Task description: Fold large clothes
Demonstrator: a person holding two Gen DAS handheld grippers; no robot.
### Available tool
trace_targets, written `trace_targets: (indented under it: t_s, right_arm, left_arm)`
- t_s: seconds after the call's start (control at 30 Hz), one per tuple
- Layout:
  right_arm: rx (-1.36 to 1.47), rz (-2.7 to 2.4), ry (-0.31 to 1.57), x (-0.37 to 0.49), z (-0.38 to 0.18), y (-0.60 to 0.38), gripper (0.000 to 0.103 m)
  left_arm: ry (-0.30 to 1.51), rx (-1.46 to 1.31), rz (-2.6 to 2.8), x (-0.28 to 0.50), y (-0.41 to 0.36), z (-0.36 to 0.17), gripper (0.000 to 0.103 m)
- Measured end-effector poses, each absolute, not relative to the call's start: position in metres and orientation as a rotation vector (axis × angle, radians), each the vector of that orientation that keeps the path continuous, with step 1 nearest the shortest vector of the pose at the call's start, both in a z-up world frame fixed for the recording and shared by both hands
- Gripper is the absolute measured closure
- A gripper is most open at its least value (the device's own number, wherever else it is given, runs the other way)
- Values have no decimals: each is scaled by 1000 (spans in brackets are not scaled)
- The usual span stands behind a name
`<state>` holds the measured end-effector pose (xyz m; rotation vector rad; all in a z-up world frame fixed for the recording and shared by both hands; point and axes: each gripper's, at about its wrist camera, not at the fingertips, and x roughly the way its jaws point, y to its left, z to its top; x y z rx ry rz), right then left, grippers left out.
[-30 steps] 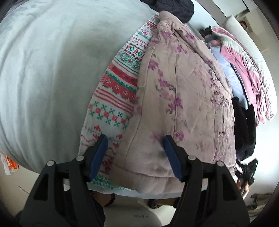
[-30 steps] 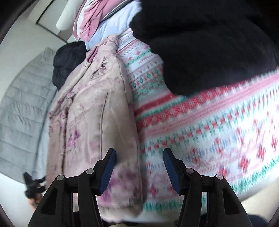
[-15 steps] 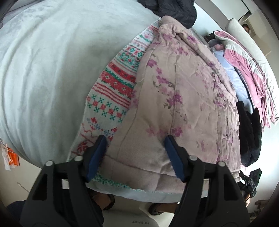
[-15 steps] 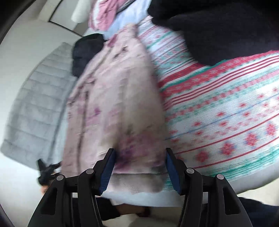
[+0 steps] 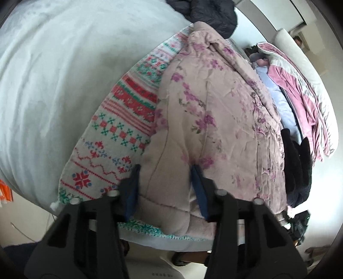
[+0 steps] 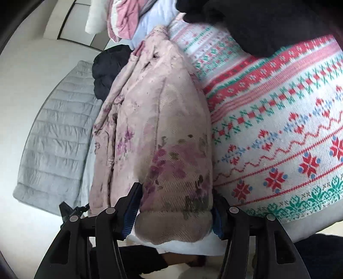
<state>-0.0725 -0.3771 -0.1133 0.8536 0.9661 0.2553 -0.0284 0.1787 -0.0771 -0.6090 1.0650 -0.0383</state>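
A padded pink garment with purple flowers (image 5: 214, 120) lies lengthwise on a patterned red, green and white knit blanket (image 5: 120, 133). My left gripper (image 5: 166, 188) is closing on the garment's near hem; its blue fingers (image 5: 198, 188) press into the fabric, which bulges between them. In the right wrist view the same pink garment (image 6: 163, 120) runs away from me beside the knit blanket (image 6: 278, 128). My right gripper (image 6: 174, 209) straddles the other near corner of the hem, jaws wide with the thick edge filling the gap.
A pale grey quilt (image 5: 53, 75) covers the left; it also shows in the right wrist view (image 6: 49, 146). Black clothes (image 5: 212, 15) lie at the far end and right edge (image 5: 298, 163). Pink and lilac clothes (image 5: 300, 92) are piled far right. Floor lies below.
Both grippers moved forward onto the garment's near hem. The left jaws narrowed and now pinch the fabric. The right gripper swung left from the blanket onto the garment's corner.
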Motion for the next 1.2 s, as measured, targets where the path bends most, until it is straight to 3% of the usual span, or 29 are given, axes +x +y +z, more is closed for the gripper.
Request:
trace_targets:
  t_s: [0.07,0.1,0.27,0.43,0.57,0.83,1.2]
  right_arm:
    - [850,259,945,-73,-110,-374,75]
    - [852,262,925,-74,-107,-373,77]
    - [873,276,909,-69,-108,-369,74]
    - [857,227,948,-63,-117,-365,74]
    - [893,230,926,-64,-116,-371,87]
    - [833,276,731,-87,-55,-357,92]
    - [764,303,636,-126,8,-344,92]
  left_arm:
    - [1045,-569,-27,-30,173,-70,72]
    - [1032,-561,-23,-30,172,-67,72]
    - [984,-615,-55,-29,170,-60,70]
    - [1046,-602,-52,-18,160,-72,71]
    - [985,-541,-36,-23,158,-57,78]
    - [796,-579,-45,-54,162,-8,84]
    - [758,-650,-62,-103,144,31,85]
